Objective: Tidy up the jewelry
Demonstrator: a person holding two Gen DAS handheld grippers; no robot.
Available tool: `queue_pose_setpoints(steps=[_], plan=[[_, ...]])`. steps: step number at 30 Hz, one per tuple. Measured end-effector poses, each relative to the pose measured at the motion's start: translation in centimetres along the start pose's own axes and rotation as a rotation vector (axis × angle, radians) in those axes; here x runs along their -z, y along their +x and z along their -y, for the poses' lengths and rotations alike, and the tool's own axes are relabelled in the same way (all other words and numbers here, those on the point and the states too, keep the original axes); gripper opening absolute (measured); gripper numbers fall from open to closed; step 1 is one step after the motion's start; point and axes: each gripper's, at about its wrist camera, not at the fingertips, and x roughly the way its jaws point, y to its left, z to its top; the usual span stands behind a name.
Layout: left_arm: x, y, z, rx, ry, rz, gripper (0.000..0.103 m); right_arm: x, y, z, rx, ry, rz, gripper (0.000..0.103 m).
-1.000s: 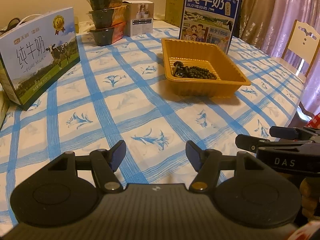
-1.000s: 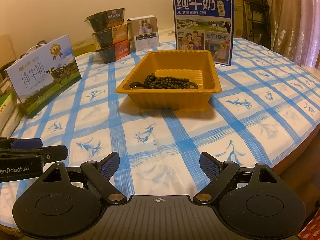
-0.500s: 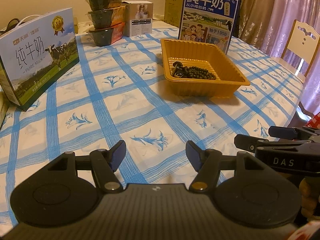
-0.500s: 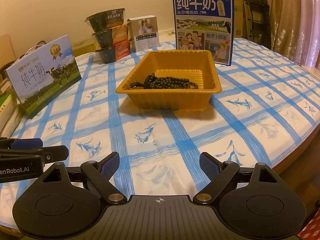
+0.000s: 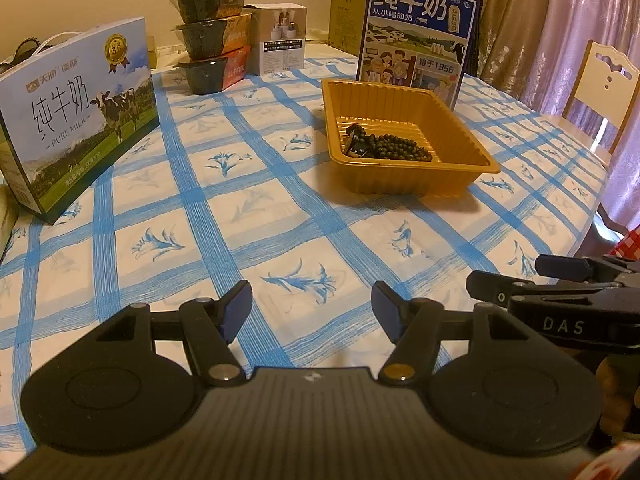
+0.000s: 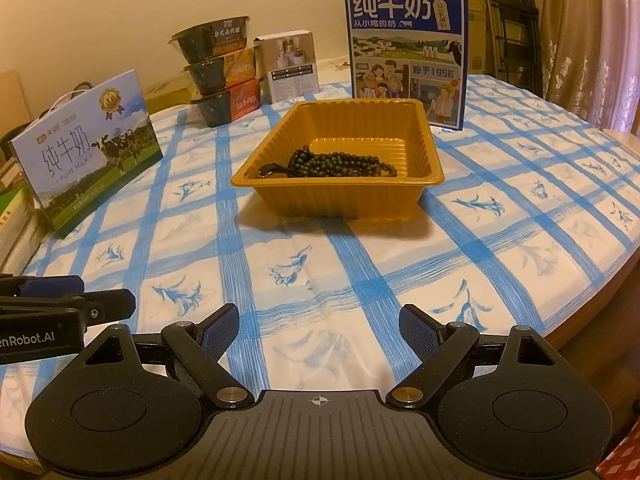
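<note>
A string of dark green beads (image 5: pixel 386 147) lies in an orange plastic tray (image 5: pixel 460 148) on the blue-checked tablecloth; the beads (image 6: pixel 340 164) and the tray (image 6: pixel 340 196) also show in the right wrist view. My left gripper (image 5: pixel 312 312) is open and empty, low over the near part of the table, well short of the tray. My right gripper (image 6: pixel 320 330) is open and empty, also near the front edge. Each gripper shows at the side of the other's view: the right one (image 5: pixel 560 300), the left one (image 6: pixel 60 312).
A milk carton box (image 6: pixel 406 54) stands behind the tray. Another milk box (image 5: pixel 76 108) stands at the left. Stacked food bowls (image 5: pixel 212 36) and a small white box (image 5: pixel 282 38) are at the back. A chair (image 5: pixel 608 92) stands past the table's right edge.
</note>
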Motion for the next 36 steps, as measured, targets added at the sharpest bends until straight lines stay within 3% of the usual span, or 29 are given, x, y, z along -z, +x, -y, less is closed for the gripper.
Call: queue_pose_setpoints(steps=[36], plan=[[-0.23, -0.02, -0.07, 0.004, 0.001, 0.002, 0.064, -0.02, 0.25, -0.14, -0.002, -0.001, -0.001, 0.087]])
